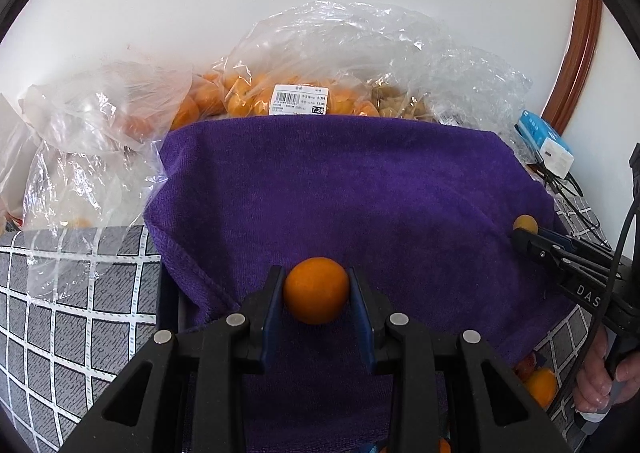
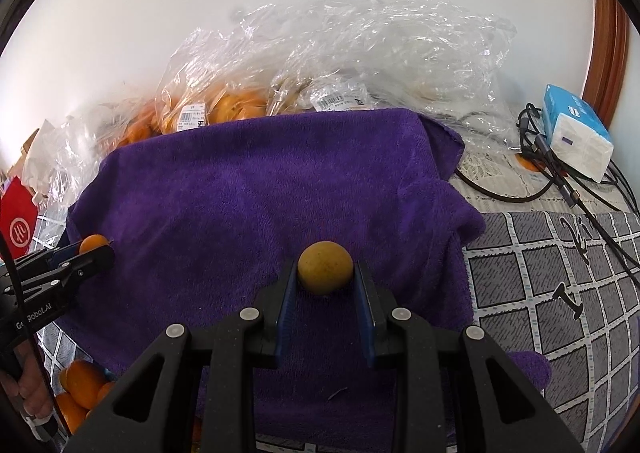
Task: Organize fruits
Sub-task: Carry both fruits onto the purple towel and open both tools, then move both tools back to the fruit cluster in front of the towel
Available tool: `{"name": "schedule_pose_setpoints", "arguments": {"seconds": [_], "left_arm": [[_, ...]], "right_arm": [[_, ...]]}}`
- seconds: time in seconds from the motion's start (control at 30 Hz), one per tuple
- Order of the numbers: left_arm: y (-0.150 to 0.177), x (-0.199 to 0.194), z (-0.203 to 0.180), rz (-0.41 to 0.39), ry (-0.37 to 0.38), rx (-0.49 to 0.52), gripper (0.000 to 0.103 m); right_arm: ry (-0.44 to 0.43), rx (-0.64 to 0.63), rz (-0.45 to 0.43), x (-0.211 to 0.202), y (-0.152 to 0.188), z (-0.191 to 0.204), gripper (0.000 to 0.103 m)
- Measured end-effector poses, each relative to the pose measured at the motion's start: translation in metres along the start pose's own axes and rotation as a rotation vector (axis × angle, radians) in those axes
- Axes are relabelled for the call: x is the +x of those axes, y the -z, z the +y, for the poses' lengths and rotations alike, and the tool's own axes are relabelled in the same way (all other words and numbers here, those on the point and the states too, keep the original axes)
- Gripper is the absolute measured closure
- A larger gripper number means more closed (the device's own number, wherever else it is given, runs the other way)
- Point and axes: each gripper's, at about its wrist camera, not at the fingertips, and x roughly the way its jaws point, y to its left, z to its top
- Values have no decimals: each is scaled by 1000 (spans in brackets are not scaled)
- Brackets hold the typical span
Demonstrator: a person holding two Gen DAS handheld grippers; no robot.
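White wall behind, and a desk (image 2: 560,293) with a grey grid-pattern cover, mostly hidden under one purple towel (image 1: 340,193). Far left there's a clear plastic bag (image 1: 92,141), then another clear bag with a barcode label (image 1: 299,100), stuffed with oranges, too many to count through the plastic. The left tongs (image 1: 316,291) are clamped on one bright orange fruit (image 1: 316,289) just above the towel. Right of that, the right tongs (image 2: 325,273) are squeezing one duller, yellowish fruit (image 2: 325,267), also over the towel. Far right: one blue tissue pack (image 2: 576,129) and some black cables (image 2: 560,181).
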Motion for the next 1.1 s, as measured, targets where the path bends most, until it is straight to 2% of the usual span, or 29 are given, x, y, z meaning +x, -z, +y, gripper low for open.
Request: {"name": "schedule_pose_setpoints", "arguments": {"seconds": [0.2, 0.27, 0.47, 0.6, 0.8, 0.97, 1.1], "left_arm": [[0, 1, -2, 11, -1, 8, 72], [0, 1, -2, 14, 1, 7, 72], [0, 1, -2, 15, 1, 3, 72], [-2, -5, -2, 4, 9, -3, 56], [-9, -30, -3, -54, 6, -4, 55], [-13, -57, -11, -118, 14, 28, 55], [-12, -82, -17, -142, 36, 47, 55]], "right_arm": [[0, 0, -2, -2, 1, -1, 74], [-4, 0, -7, -4, 1, -1, 62], [3, 7, -35, -15, -1, 1, 38], [15, 31, -65, -25, -4, 0, 37], [46, 22, -92, -54, -10, 9, 37], [131, -28, -130, -88, -1, 17, 37], [101, -18, -100, -111, 10, 17, 37]]}}
